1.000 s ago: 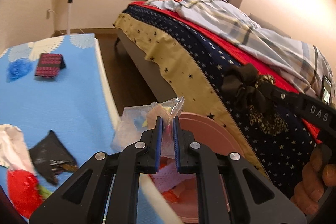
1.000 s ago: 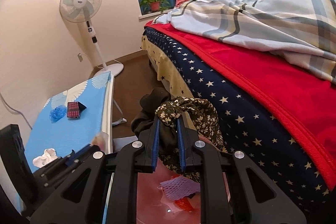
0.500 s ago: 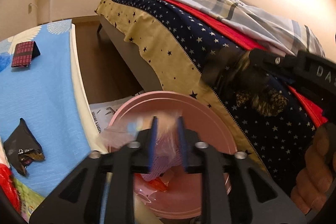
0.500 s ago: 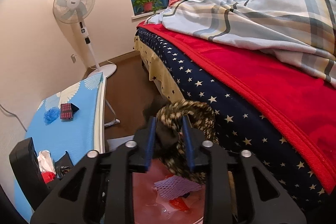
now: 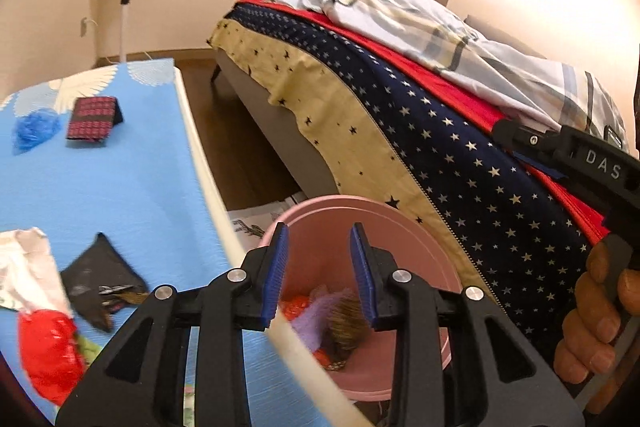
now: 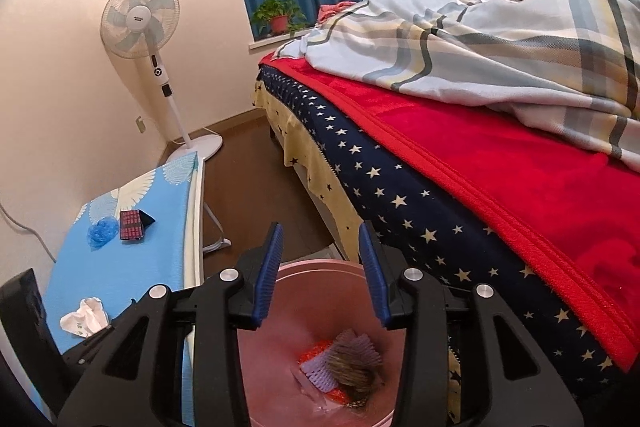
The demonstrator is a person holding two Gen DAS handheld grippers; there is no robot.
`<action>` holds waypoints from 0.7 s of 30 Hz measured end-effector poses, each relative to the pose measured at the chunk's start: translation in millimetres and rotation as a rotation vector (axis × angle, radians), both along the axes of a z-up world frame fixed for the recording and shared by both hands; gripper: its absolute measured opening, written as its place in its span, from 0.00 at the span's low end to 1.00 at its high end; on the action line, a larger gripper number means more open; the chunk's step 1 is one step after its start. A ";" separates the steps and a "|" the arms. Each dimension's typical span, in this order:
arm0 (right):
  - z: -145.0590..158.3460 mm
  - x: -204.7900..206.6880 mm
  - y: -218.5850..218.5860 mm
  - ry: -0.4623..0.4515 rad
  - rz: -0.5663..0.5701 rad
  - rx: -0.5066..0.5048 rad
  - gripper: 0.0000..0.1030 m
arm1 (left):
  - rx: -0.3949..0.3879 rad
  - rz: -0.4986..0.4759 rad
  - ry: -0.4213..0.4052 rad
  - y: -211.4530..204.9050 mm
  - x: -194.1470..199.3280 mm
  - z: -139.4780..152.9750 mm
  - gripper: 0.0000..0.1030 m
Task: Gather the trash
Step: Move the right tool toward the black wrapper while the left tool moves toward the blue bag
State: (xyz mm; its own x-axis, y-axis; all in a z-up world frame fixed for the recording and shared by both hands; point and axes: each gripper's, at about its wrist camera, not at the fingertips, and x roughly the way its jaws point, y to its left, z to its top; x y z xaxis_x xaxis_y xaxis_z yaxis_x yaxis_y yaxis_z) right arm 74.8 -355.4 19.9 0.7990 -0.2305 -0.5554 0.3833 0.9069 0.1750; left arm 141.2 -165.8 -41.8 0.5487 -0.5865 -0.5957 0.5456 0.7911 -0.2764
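While both claws hang over the pink bin point(image 6: 256, 379), each stands released, jaws spread, nothing between them. Left gripper point(image 5: 318, 273) sits above the bin's near-left rim, straddling the table's white edge point(image 5: 216, 203). Right gripper point(image 6: 322, 277) hovers straight over the bin mouth.

Below and between the right claw's fingers, at the bin bottom: brown patterned fabric bundle point(image 6: 354, 373), long axis running roughly from lower right to upper left, blurred. Just beside it, left, a lilac mesh piece point(image 6: 320, 373); red-orange scrap point(image 6: 314, 355) under both. Same pile shows under the left claw, bundle point(image 5: 348, 323) upright-ish in that view.

Left of the left claw, on the blue table top point(image 5: 120, 187): black torn wrapper point(image 5: 98, 273), pointed end aiming away from the claw; red wrapper point(image 5: 48, 355) lower left; white crumpled paper point(image 5: 24, 271) touching it above. Farther ahead-left: red checked packet point(image 5: 92, 117), blue crumpled plastic point(image 5: 34, 125) just beside it.

Right of both claws: bed with starred cover point(image 6: 400, 203).
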 end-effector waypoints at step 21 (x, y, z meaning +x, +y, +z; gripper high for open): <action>48.8 19.1 75.1 -0.107 0.340 -0.006 0.32 | -0.027 0.214 -0.076 109.1 5.3 66.8 0.23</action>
State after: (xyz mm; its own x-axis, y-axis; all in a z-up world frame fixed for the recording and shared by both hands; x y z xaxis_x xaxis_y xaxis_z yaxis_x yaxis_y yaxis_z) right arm 93.9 -280.3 68.7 0.8841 0.0553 -0.4640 0.0396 0.9805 0.1923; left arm 146.6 -56.7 24.9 0.7048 -0.4673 -0.5338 0.3863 0.8839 -0.2637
